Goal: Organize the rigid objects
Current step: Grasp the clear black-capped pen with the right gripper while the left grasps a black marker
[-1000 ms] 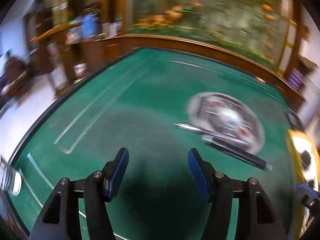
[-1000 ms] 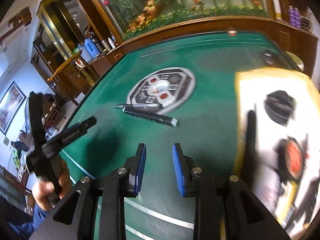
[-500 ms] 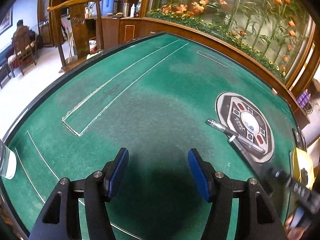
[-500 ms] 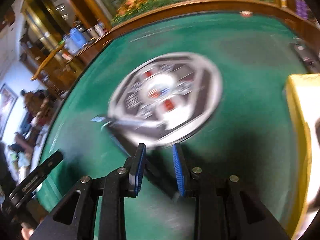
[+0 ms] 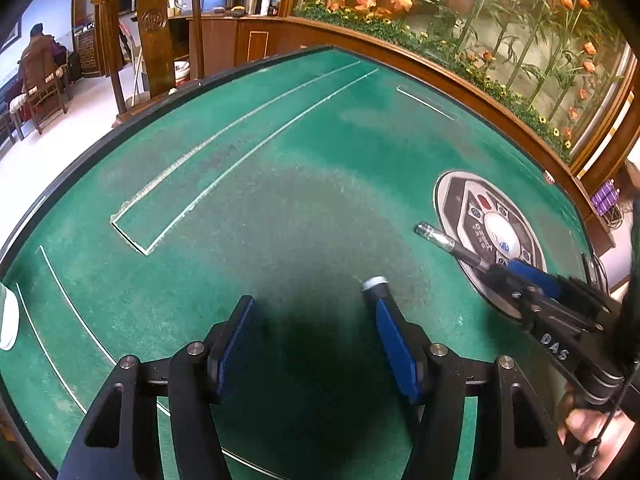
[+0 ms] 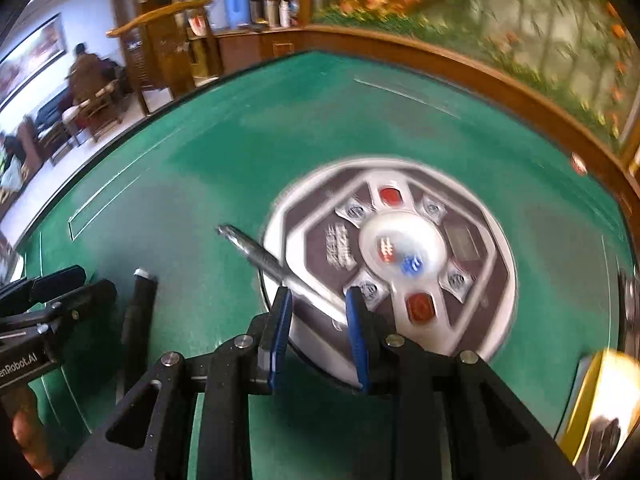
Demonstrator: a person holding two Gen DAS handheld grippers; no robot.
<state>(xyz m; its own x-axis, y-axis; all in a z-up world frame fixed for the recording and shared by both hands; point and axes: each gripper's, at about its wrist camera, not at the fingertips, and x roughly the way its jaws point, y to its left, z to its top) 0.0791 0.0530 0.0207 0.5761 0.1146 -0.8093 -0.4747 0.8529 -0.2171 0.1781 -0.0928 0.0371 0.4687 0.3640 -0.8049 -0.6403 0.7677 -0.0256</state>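
1. Ahead of left claw (image 5: 312,344): wide bare green felt bench (image 5: 280,184), curved wooden rim beyond.
2. Spread, holding nothing; black pen (image 5: 376,285) beside its right pad.
3. Right claw (image 6: 316,332): narrowly parted, straddling slim silver pen (image 6: 272,264), not pinching; glossy round disc (image 6: 472,280) under it.

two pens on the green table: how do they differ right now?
The silver pen is pale and metallic; the black pen is dark with a white end.
The silver pen lies partly on the round control panel; the black pen lies wholly on the felt.
The silver pen runs between the right gripper's blue pads, not visibly pinched; the black pen sits beside the left gripper.
Both lie flat.
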